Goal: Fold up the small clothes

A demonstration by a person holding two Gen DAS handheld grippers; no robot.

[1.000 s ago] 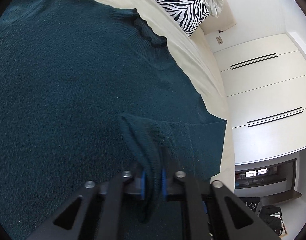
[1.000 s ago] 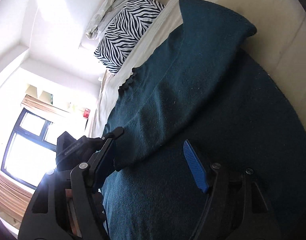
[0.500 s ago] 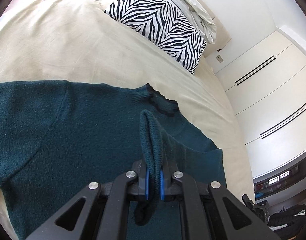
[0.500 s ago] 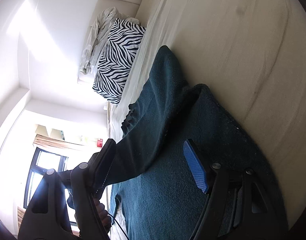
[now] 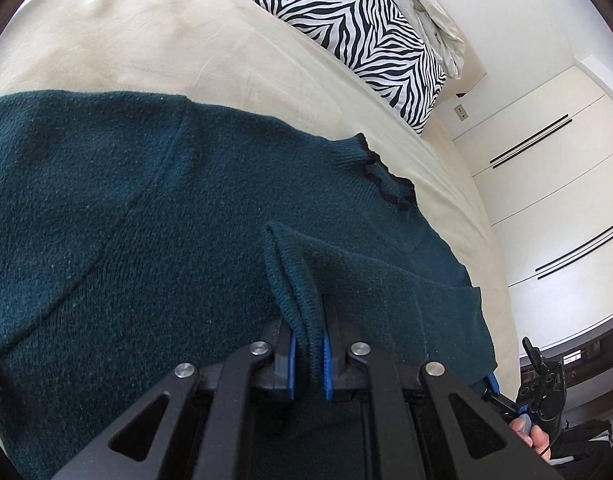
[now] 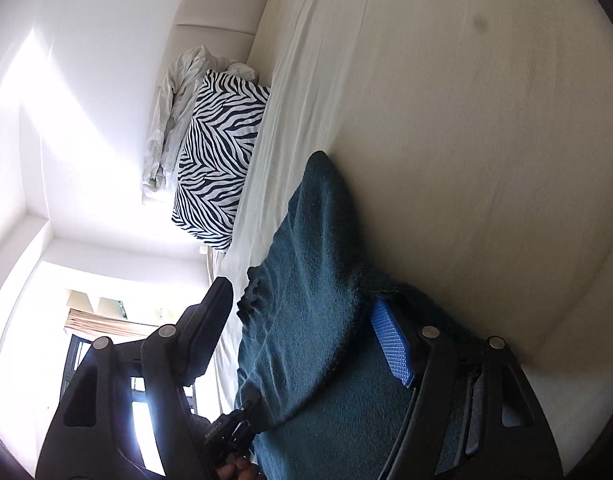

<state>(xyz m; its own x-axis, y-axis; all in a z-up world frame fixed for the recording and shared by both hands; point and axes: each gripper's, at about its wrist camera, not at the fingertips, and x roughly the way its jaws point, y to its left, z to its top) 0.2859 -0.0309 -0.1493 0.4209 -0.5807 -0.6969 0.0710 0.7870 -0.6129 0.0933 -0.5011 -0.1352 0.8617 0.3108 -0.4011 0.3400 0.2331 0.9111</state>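
- Sweater (image 5: pixel 154 248): dark teal knit, spread across the cream bed sheet (image 5: pixel 154 40). A ribbed collar with a dark scalloped trim (image 5: pixel 390 188) is seen toward the far edge. No tag, label or brand mark can be made out on the knit in either view.
- Sleeve cuff (image 5: pixel 294 276): a ribbed end of the sweater, drawn up into a narrow fold over the body of the garment and pinched between the blue pads (image 5: pixel 291 364) of the left gripper (image 5: pixel 308 364).
- Left gripper: black frame, jaws clenched on the sleeve cuff, with knit showing between the two pads.
- Right gripper (image 6: pixel 306 328): black frame, fingers spread wide and released. One ridged blue pad (image 6: pixel 390 344) is seen just beside or touching a raised fold of the sweater (image 6: pixel 318 280); whether contact is made cannot be told. The other finger stands apart from the cloth, against the bright window.
- Writing: a small pale inscription is present on a black device low in the right wrist view, too small and blurred to be read.
- Zebra-print pillow (image 5: pixel 358 36): black and white, set at the head of the bed, well apart from the sweater.
- Crumpled pale bedding (image 5: pixel 430 12): bunched against the wall behind the pillow.
- Wardrobe doors (image 5: pixel 546 184): white, with long dark bar handles, beside the bed in the left wrist view.
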